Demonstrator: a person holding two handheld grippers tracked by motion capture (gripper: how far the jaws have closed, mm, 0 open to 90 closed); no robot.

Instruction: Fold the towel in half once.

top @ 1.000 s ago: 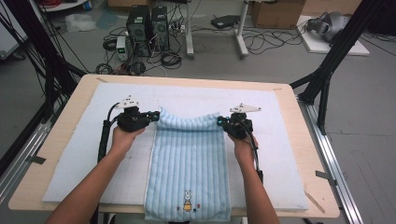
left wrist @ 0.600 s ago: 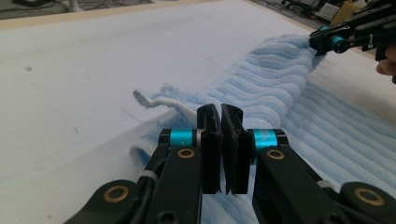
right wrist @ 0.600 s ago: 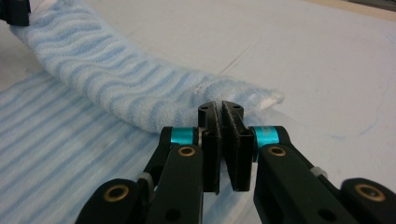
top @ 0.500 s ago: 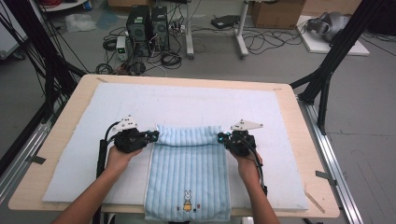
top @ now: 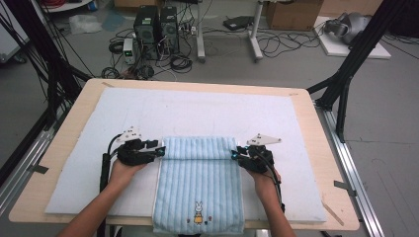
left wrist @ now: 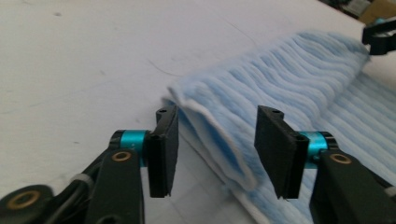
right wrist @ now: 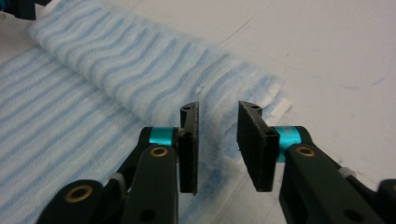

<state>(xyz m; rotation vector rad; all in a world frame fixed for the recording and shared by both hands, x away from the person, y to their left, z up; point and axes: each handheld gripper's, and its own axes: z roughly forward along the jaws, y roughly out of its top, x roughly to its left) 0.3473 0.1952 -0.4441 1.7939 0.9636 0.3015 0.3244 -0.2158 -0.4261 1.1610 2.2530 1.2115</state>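
- The blue striped towel (top: 199, 190) lay lengthwise on the white pad (top: 89, 187) that covered the wooden counter (top: 323, 128), its near end with a small rabbit motif (top: 198, 219) hanging just over the near edge
- Its far end had been turned over into a soft fold (top: 198, 148) running left to right, probably the first turn of rolling or folding the towel toward the person
- The left gripper (top: 159, 150) sat at the left end of that fold; its jaws had just been opening and stood released, with the fold's corner (left wrist: 212, 135) between them but no pad pressing on it
- The right gripper (top: 234, 155) sat at the right end of the fold; its jaws had likewise just been opening, parted by a narrow gap over the cloth (right wrist: 219, 140) and, as far as I could judge, no longer clenched on it
- Holding one gripper at each end likely kept the fold straight and even as it was laid down
- Letting go at both ends together suggested the fold was meant to rest there on its own
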